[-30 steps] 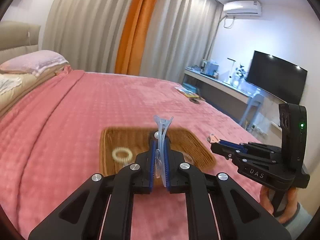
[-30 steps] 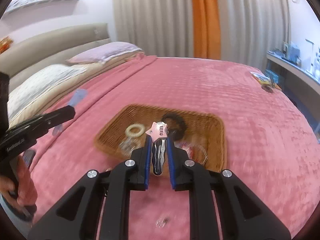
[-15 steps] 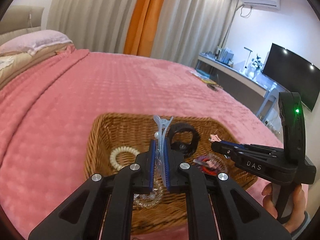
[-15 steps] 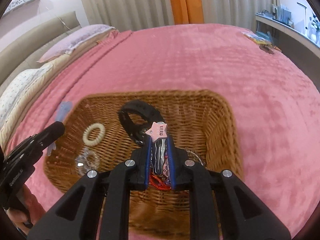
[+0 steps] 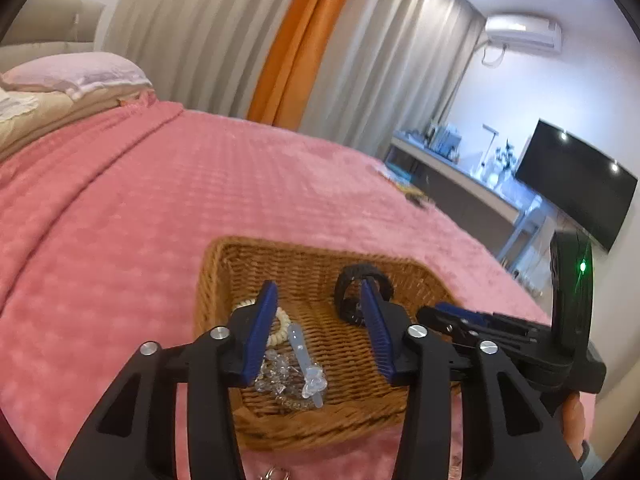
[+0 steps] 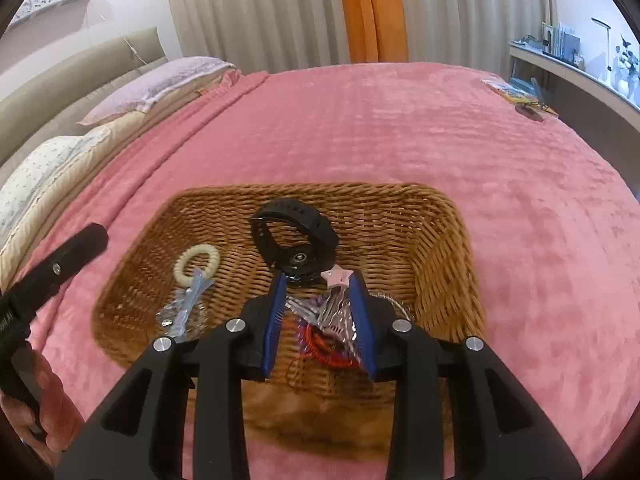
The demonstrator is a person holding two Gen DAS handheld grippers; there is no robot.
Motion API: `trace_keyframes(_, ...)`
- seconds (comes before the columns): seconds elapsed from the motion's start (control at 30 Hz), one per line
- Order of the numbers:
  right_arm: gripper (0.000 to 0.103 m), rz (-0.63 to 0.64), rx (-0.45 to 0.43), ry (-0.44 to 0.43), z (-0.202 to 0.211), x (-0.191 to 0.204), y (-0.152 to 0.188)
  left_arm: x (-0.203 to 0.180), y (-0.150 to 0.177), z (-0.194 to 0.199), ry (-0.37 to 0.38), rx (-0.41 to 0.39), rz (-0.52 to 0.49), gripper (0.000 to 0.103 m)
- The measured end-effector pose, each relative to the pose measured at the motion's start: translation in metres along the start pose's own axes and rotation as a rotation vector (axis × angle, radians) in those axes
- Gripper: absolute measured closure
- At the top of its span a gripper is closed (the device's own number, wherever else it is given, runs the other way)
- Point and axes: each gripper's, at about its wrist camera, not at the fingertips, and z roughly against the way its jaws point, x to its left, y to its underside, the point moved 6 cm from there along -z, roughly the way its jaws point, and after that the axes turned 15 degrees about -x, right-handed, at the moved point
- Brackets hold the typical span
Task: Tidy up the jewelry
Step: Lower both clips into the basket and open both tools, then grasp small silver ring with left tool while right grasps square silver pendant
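A wicker basket (image 5: 312,420) (image 6: 448,240) lies on the pink bed. My left gripper (image 5: 318,312) is open above its near side; a pale blue hair clip (image 5: 306,364) (image 6: 192,296) lies free in the basket on a clear bead bracelet (image 5: 276,374), beside a cream bead ring (image 6: 197,262). My right gripper (image 6: 318,298) is open over the basket; the pink star hair clip (image 6: 338,276) lies between its fingers on a silver and red pile (image 6: 326,340). A black watch (image 6: 298,232) (image 5: 362,286) sits in the middle.
The pink blanket (image 6: 400,128) covers the bed all round the basket. Pillows (image 6: 160,84) lie at the far left. A small metal piece (image 5: 276,474) lies on the blanket in front of the basket. A desk and TV (image 5: 576,184) stand at the right.
Both grippers have opened over the basket. The pale blue clip dropped from the left gripper and the pink star clip from the right; both now lie in the basket.
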Motion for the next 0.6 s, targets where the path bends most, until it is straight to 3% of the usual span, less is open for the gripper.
trace_keyframes(0.13, 0.073, 0.03, -0.028, -0.007, 0.036, 0.01, 0.0, -0.003, -0.015, 0.034, 0.037, -0.052, 0.04, 0.06)
trace_keyframes(0.2, 0.069, 0.042, -0.044, -0.009, 0.054, 0.014, 0.003, -0.004, -0.016, 0.053, 0.048, -0.069, 0.051, 0.06)
trace_keyframes(0.23, 0.061, 0.043, -0.054, -0.013, 0.067, 0.016, 0.008, -0.004, -0.015, 0.063, 0.05, -0.074, 0.056, 0.058)
trace_keyframes(0.27, 0.057, 0.043, -0.064, -0.015, 0.079, 0.016, 0.016, -0.004, -0.01, 0.076, 0.05, -0.075, 0.064, 0.057)
trace_keyframes(0.4, 0.056, 0.054, -0.064, 0.012, 0.108, 0.013, 0.05, 0.001, 0.019, 0.105, 0.04, -0.037, 0.07, 0.056)
trace_keyframes(0.6, 0.056, 0.022, -0.005, 0.023, 0.123, 0.011, 0.095, 0.018, 0.066, 0.114, -0.028, 0.047, 0.076, 0.053)
